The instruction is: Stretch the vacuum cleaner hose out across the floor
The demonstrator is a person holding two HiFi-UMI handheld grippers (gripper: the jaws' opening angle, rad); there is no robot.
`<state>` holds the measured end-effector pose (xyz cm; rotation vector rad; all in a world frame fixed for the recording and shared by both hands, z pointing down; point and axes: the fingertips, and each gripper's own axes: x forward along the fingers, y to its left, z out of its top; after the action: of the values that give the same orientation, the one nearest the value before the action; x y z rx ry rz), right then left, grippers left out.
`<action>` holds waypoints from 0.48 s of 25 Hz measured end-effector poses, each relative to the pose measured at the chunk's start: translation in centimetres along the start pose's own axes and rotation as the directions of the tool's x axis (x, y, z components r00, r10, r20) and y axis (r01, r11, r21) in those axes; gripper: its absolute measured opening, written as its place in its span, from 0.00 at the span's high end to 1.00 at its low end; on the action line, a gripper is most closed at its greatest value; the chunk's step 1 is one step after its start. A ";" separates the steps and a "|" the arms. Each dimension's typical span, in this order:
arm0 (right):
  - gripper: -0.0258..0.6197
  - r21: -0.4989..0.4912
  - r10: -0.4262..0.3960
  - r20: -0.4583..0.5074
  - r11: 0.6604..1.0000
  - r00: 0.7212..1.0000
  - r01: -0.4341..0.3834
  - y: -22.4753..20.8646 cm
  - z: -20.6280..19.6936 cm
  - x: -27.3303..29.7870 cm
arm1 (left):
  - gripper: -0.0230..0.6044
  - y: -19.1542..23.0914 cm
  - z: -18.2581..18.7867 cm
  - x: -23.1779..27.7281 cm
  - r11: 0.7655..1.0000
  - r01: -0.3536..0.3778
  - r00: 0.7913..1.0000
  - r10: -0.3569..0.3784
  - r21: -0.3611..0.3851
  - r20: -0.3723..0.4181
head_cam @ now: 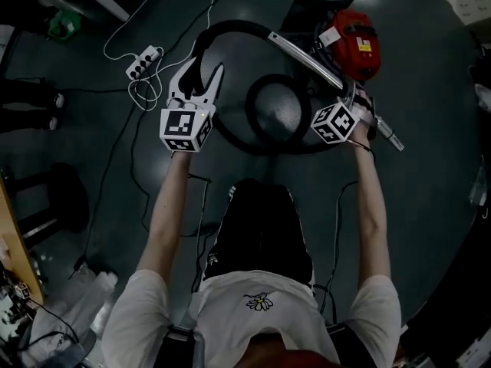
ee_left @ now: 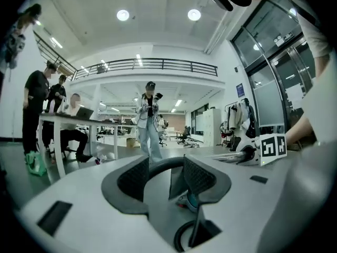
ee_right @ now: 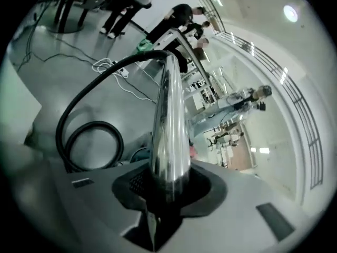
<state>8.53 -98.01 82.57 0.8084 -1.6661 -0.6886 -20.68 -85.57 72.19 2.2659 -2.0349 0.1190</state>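
The hose (head_cam: pixel 234 24) arched at upper centre, its rest coiled below, beside the red vacuum (head_cam: pixel 353 43). The left gripper (head_cam: pixel 204 67) pinched it narrowly; the right gripper (head_cam: pixel 355 98) clamped the wand (head_cam: pixel 307 58). A hard pull probably risked kinking the coil or dragging the vacuum along.

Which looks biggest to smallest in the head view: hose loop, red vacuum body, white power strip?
1. hose loop, widest spread.
2. red vacuum body.
3. white power strip, clearly smallest.
All lie on the floor, so nearness hardly skews this.
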 end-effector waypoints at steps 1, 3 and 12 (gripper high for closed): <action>0.75 -0.051 -0.009 0.012 0.999 1.000 0.009 -2.7 1.3 -2.2 | 0.67 0.2 3.3 -0.7 1.000 0.001 1.000 -0.001 0.017 -0.010; 0.75 -0.148 -0.015 0.043 0.989 0.999 0.021 -8.1 4.1 -6.7 | 0.67 0.2 9.6 -2.2 0.999 0.020 0.999 -0.018 0.043 -0.043; 0.75 -0.531 -0.020 0.326 0.824 0.945 0.200 -27.3 19.9 -23.1 | 0.58 1.2 29.3 -8.2 0.969 0.125 0.991 -0.112 0.213 -0.073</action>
<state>-2.72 -95.13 43.34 0.3824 -1.5630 -1.3687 -22.83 -81.20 42.13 2.4703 -1.9353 0.4154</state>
